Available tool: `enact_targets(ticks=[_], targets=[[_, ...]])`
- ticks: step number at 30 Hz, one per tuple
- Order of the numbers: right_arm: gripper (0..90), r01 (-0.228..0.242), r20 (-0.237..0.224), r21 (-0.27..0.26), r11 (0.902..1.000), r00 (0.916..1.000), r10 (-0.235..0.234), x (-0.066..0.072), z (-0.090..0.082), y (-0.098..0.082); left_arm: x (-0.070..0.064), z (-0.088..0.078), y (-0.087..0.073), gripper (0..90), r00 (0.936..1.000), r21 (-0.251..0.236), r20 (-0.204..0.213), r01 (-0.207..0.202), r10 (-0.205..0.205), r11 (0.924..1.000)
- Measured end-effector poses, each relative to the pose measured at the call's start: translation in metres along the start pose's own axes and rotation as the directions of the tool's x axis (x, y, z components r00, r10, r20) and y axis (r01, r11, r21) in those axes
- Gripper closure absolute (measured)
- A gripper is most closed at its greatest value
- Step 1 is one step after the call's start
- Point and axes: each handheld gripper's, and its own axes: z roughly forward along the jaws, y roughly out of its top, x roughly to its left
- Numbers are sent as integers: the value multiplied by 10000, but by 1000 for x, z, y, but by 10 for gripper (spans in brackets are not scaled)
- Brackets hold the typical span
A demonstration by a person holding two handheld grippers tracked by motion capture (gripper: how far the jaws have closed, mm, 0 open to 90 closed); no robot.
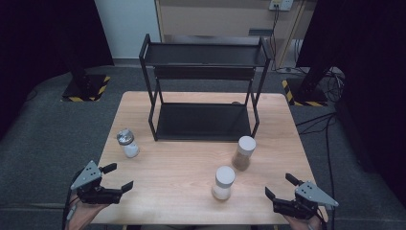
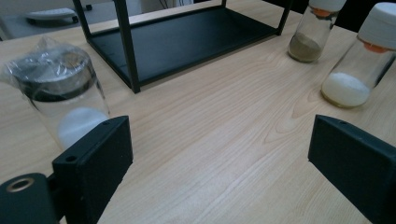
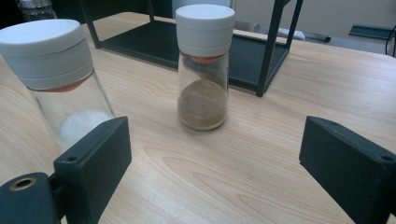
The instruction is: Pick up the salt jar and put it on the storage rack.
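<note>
Both grippers wait at the counter's (image 1: 182,163) near edge: left gripper (image 1: 116,178) and right gripper (image 1: 278,187), fingers spread wide, holding nothing. Just ahead stands a white-powder jar (image 1: 223,182), then a brown-spice jar (image 1: 243,153) and a metal-capped shaker (image 1: 127,143), with the empty black rack (image 1: 203,122) behind. Likely nothing started; next move is closing around a jar.
</note>
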Motion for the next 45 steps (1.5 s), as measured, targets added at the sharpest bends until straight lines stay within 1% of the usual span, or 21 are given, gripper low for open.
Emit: enact_targets(ticks=[1, 3, 8, 12, 15, 17, 20, 21, 25, 28, 30, 32, 34, 37, 38, 45], targets=[[91, 2, 10, 1, 10000, 10000, -2, 0, 0, 0, 2, -1, 3, 61, 10000, 3, 17, -72, 72, 10000], [91, -7, 2, -11, 10000, 10000, 7, 0, 0, 0, 7, -3, 7, 69, 9999, -65, 91, -57, 58, 10000], [92, -26, 1, -2, 10000, 10000, 26, 0, 0, 0, 17, -6, 18, 76, 9998, -85, 115, -135, 136, 9999], [91, -17, 5, -29, 10000, 10000, 17, 0, 0, 0, 23, -8, 28, 78, 9998, -26, 41, -204, 204, 9998], [92, -37, -13, -27, 10000, 10000, 37, -1, 0, 0, 28, -8, 35, 78, 9997, 20, -107, -228, 228, 9997], [92, -52, -9, -23, 10000, 10000, 52, -1, 0, 0, 30, -8, 39, 78, 9992, 61, -255, -314, 316, 9995], [92, -52, -6, -26, 10000, 10000, 52, -1, 0, 0, 35, -6, 42, 78, 9991, 30, -348, -258, 259, 9997], [92, -58, -9, -24, 10000, 10000, 58, -1, 0, 0, 36, -5, 44, 77, 9986, 105, -453, -280, 285, 9996], [92, -118, -3, -4, 9999, 9999, 118, -1, 0, 0, 44, 1, 48, 77, 9978, 191, -624, -189, 200, 9996], [93, -94, 6, -23, 10000, 10000, 94, -1, 0, -1, 49, 5, 49, 78, 9973, 236, -723, -129, 146, 9996], [93, -105, 6, -25, 9999, 9999, 105, -1, 0, -1, 53, 8, 50, 78, 9972, 262, -746, -9, 28, 9997], [93, -103, 3, -27, 9999, 9999, 103, -1, 0, -1, 56, 11, 51, 80, 9963, 328, -855, -53, 81, 9994], [94, -120, 8, -7, 9999, 9999, 120, -1, 0, 0, 59, 15, 51, 81, 9963, 328, -861, 59, -30, 9994], [94, -132, 6, -13, 9999, 9999, 132, -1, 1, -1, 62, 20, 52, 81, 9955, 411, -947, 29, 10, 9992], [94, -131, 10, -11, 9999, 9999, 131, -1, 1, -1, 63, 22, 52, 81, 9955, 404, -945, 86, -48, 9991], [94, -95, -4, -7, 10000, 10000, 95, -1, 1, -1, 69, 34, 52, 84, 9940, 530, -1093, 160, -101, 9985]])
